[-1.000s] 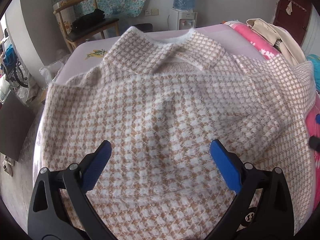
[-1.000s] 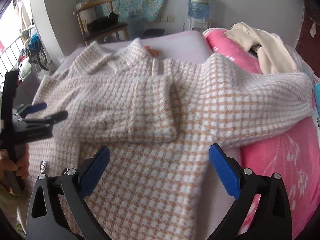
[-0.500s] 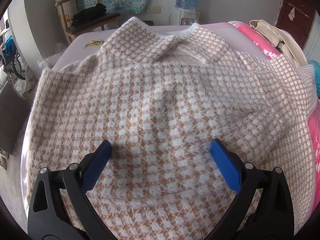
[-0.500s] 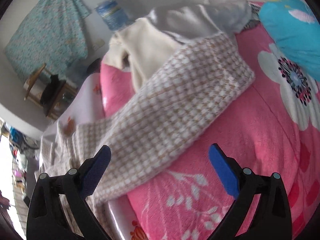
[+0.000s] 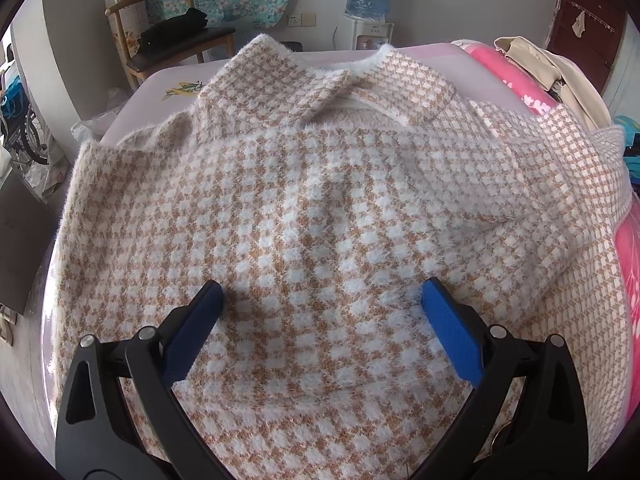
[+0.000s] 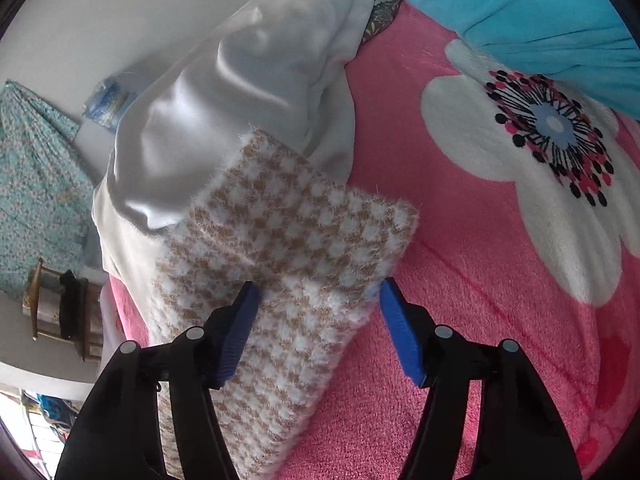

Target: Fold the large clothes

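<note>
Over sweater (image 5: pixel 304 208) hem | left claw (image 5: pixel 320 308) apart | right claw (image 6: pixel 316 300) closing astride sleeve cuff (image 6: pixel 320 224), unclamped

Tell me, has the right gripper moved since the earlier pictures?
Yes. The right gripper has swung from the sweater's body out to its sleeve cuff on the pink blanket. Its jaws have just been closing, with the cuff between them.

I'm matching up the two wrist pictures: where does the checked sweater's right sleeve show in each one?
Left wrist: the sleeve runs off to the right edge, over the pink blanket.
Right wrist: its cuff end lies mid-frame between the right gripper pads, which have been closing around it.
Shared landmark: the wooden chair, far left, turned sideways in the right view.
</note>
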Available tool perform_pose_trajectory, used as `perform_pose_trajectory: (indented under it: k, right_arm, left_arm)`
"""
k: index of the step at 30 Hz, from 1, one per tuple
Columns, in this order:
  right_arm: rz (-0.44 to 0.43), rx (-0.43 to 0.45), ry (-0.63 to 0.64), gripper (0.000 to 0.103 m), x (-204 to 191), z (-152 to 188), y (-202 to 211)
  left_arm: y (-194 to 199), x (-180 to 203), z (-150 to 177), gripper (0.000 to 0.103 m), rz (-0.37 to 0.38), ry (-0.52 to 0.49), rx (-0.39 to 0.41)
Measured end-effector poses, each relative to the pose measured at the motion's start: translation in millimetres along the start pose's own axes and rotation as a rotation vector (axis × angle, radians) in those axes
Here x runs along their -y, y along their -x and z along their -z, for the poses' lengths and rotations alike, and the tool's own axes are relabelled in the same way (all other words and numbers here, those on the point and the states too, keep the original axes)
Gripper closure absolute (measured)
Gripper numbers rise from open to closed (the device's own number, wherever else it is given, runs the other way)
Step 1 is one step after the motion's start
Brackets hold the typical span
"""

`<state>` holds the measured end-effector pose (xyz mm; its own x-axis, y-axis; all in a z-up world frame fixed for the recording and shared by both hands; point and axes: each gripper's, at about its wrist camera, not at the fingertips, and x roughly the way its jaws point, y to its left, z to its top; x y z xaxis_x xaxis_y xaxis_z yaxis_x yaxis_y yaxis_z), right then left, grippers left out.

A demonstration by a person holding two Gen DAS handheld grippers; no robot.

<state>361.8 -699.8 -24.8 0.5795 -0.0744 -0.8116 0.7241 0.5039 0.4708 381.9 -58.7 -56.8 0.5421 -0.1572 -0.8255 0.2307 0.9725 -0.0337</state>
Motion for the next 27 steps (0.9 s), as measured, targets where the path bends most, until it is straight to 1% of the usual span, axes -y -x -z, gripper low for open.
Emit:
perform_pose_trajectory:
  k: [1, 3, 4, 5, 6, 8, 11, 13, 17, 22, 24, 27]
  right_arm:
    - [0.001, 0.006, 0.012, 0.045, 0, -1, -1]
    - [0.006, 0.017, 0.036, 0.054, -4, -2, -3]
    - [0.009, 0.024, 0.043, 0.062, -5, -2, -4]
    - [0.013, 0.031, 0.048, 0.076, -6, -2, -2]
    - [0.033, 0.043, 0.053, 0.083, -6, -1, 2]
    - [0.022, 0.069, 0.058, 0.086, -5, 1, 13]
    - [0.002, 0.136, 0.096, 0.088, -9, 5, 40]
    - [-0.014, 0.189, 0.146, 0.089, -19, 12, 67]
    - [-0.095, 0.289, 0.253, 0.09, -49, 26, 134]
    - [-0.19, 0.417, 0.456, 0.09, -119, 64, 212]
    - [-0.24, 0.454, 0.532, 0.09, -149, 87, 235]
    - [-0.318, 0.503, 0.664, 0.094, -200, 132, 261]
  left_arm:
    - [0, 0, 0, 0.007, 0.0, -0.001, 0.003]
    - [0, 0, 1, 0.007, 0.0, -0.002, 0.006]
    - [0, 0, 1, 0.007, 0.0, -0.002, 0.007]
    - [0, 0, 1, 0.007, 0.0, -0.002, 0.007]
    - [0, 0, 1, 0.007, 0.0, -0.003, 0.008]
    - [0, 0, 1, 0.007, 0.0, -0.004, 0.01]
    - [1, 0, 2, 0.007, 0.001, -0.005, 0.016]
    - [2, 0, 3, 0.007, 0.001, -0.006, 0.019]
    - [2, 0, 2, 0.007, 0.003, -0.001, 0.007]
    - [6, -2, -3, 0.007, -0.005, 0.011, -0.012]
    - [17, -6, -3, 0.007, -0.011, 0.021, 0.008]
    - [41, -17, -1, 0.008, -0.001, 0.04, 0.046]
